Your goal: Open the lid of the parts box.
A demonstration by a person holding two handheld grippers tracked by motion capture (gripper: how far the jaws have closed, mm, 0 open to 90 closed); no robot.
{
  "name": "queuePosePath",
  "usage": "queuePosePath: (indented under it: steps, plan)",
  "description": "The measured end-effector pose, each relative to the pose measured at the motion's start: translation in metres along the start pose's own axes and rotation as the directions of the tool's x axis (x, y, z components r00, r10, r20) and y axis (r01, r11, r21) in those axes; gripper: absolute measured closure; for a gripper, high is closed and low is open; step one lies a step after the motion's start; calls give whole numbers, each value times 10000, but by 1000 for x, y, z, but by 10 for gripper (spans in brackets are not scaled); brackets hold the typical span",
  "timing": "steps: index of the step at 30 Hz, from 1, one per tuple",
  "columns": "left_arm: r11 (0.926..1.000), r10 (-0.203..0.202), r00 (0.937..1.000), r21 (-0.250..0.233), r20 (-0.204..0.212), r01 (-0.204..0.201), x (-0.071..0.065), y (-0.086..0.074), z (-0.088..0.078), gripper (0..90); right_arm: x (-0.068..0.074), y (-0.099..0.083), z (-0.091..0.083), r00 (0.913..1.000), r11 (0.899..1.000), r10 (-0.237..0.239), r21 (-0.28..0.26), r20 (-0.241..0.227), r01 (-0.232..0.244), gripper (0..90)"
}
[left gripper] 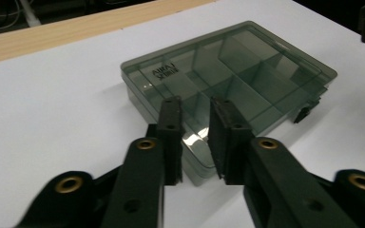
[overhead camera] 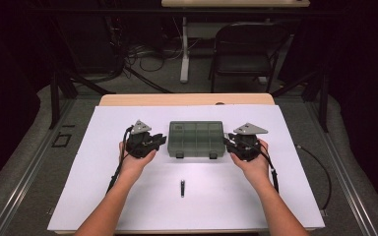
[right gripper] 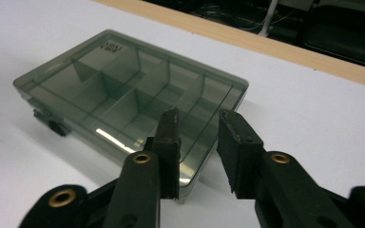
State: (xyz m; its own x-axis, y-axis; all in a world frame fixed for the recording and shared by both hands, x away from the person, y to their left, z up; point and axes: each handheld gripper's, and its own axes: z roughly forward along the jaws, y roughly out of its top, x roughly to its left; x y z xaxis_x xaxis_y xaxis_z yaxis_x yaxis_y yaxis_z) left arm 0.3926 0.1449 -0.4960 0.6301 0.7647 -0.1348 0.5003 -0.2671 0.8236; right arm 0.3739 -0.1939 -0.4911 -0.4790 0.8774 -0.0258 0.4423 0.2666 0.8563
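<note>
Organizer box lay shut on the white counter, flanked by left claw and right claw, each parted, gripping nothing.

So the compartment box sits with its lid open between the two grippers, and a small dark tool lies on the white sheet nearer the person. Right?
Not quite. The compartment box has its lid closed, as the left gripper view shows: the smoky clear lid lies flat over the dividers with the latches down. The rest holds: it sits between the left gripper and right gripper, and the small dark tool lies nearer the person.
</note>
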Motion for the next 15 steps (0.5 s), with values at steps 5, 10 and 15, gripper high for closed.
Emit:
queuePosePath:
  steps: [5,10,15]
  plan:
    - [9997,-233,9995,73,198,232,-4,-6,1,843,7,-8,2,9997,9993,-254,270,-55,255,801]
    - [9999,8,9998,135,175,-10,-10,-12,3,896,14,-18,4,9996,9996,-140,261,-226,146,899]
    - [9992,84,9994,387,333,-97,-16,-19,8,900,19,-26,5,9987,9993,209,319,-474,-194,900]
